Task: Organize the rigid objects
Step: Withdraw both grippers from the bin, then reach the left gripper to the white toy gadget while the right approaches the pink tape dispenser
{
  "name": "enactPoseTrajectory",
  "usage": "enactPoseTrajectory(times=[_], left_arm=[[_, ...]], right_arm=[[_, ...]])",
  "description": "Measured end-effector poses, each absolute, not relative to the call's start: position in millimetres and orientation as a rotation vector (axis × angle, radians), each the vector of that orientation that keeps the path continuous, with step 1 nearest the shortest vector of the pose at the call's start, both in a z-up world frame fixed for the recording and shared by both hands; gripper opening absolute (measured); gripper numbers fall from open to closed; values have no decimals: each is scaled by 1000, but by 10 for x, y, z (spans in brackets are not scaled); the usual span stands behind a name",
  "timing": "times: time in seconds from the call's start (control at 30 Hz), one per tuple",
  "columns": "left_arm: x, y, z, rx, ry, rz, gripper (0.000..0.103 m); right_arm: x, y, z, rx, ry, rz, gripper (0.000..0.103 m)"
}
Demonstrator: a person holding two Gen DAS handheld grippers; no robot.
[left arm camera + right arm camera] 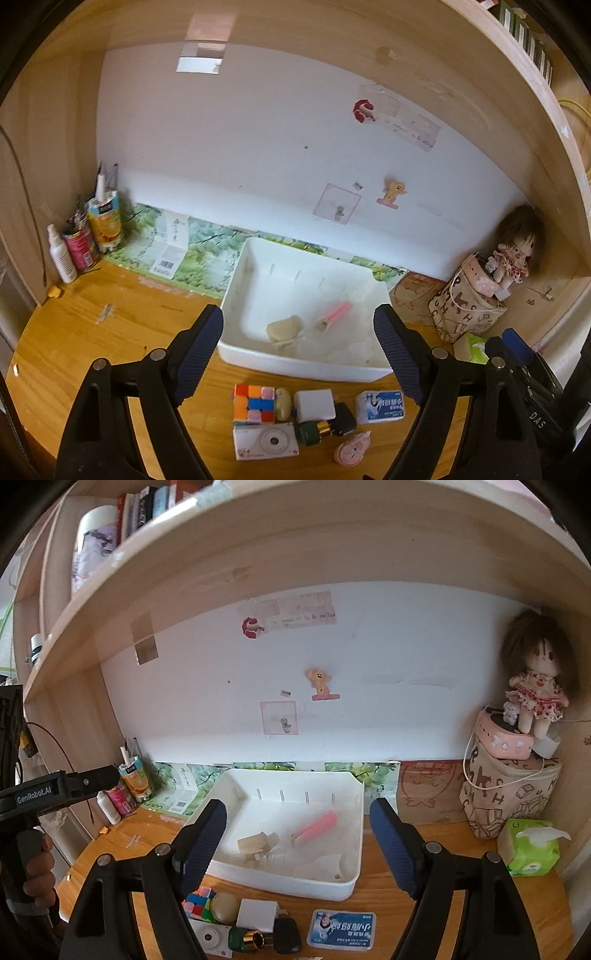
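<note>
left tool (pixel 299 354) spread wide above white bin (pixel 236 288), right tool (pixel 295 845) likewise

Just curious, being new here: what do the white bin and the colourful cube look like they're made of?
The white bin looks like moulded plastic: smooth, slightly glossy walls with rounded corners. The cube seems to be plastic too, with flat pastel tiles in matte colours, though the view is too soft to be sure.

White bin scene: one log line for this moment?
left gripper open | right gripper open | white bin: pink tube inside | Rubik's cube on desk
</note>
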State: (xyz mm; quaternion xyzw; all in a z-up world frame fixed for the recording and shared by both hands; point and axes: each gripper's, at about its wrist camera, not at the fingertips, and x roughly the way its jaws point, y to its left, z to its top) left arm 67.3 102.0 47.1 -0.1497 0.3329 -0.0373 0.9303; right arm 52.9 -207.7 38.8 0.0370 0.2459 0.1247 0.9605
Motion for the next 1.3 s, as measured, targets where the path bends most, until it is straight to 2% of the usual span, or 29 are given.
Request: enactPoseTrajectory(times=[0.67,1.0,1.3], left_arm=[[165,1312,138,-300,839,130,86],[240,1210,-116,-246,960,115,86],[461,1149,-486,-249,1142,74,86]], right_arm=[[-18,-2150,-103,100,564,247,81],[-116,-2196,-523,73,623,223,81],[-101,-2091,-866,26,710,281,81]])
